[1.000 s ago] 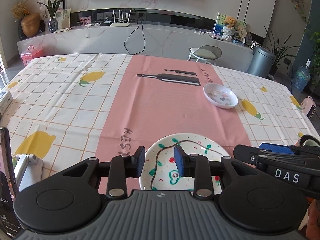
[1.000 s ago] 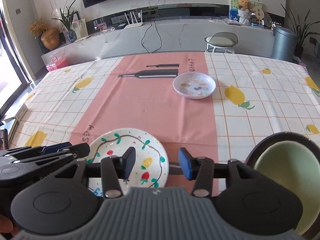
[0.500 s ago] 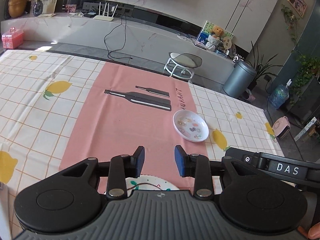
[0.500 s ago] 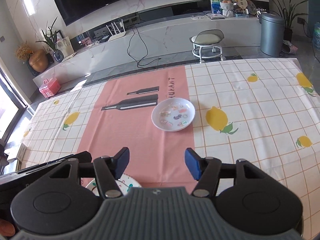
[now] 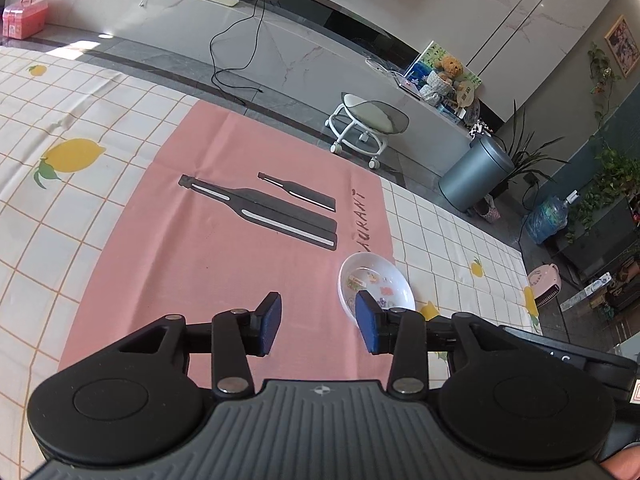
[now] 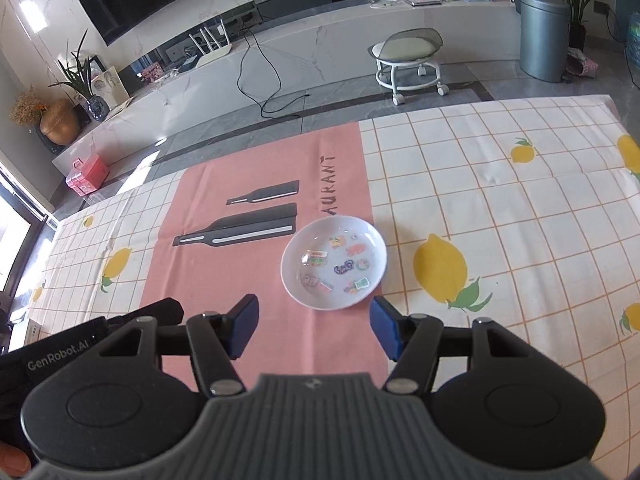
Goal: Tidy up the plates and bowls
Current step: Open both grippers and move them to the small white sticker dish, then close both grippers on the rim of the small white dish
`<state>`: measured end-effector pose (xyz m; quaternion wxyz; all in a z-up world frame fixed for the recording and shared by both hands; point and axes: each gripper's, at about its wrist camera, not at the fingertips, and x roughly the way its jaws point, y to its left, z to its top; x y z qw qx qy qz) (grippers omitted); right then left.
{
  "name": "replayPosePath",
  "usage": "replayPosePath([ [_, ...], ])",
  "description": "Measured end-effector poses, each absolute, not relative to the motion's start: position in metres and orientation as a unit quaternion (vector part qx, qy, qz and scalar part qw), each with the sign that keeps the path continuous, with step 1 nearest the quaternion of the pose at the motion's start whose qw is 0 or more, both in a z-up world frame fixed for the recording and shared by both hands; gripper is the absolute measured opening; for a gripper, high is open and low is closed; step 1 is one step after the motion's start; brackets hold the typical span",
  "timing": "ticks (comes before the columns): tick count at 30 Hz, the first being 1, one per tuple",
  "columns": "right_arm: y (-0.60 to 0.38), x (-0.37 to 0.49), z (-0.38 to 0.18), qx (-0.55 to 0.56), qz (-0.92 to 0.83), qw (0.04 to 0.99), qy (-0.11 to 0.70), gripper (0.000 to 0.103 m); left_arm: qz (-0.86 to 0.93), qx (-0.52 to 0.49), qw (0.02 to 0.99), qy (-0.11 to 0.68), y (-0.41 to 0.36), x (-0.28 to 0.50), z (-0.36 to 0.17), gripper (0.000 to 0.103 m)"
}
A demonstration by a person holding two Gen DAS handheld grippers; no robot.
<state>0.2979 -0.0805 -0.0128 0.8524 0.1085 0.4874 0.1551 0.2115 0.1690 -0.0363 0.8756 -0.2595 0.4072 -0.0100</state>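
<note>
Both tongs hang empty above the surface (image 6: 500, 208): left tongs (image 5: 318, 326) opening, right tongs (image 6: 314, 326) wide before the white dish (image 6: 334, 262).

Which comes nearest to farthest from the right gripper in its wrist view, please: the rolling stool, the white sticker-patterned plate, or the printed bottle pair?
From the right gripper:
1. White sticker-patterned plate, just ahead, on the pink strip's edge.
2. Printed bottle pair, ahead-left.
3. Rolling stool, on the floor beyond the table.

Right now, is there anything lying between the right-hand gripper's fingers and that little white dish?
No. In the right wrist view, only bare pink tablecloth lies between the open right gripper and the white dish.
</note>
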Motion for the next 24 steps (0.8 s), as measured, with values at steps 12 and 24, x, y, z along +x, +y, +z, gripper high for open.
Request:
replayPosePath([
  [12, -0.098, 0.364, -0.067, 0.16, 0.094, 0.81, 0.556, 0.047, -0.02, -0.277, 0.843, 0.46, 0.145, 0.275, -0.081, 0.046],
  [24, -0.104, 0.38, -0.086, 0.167, 0.084, 0.802, 0.568, 0.021, -0.006, -0.262, 0.835, 0.483, 0.134, 0.292, -0.095, 0.013],
])
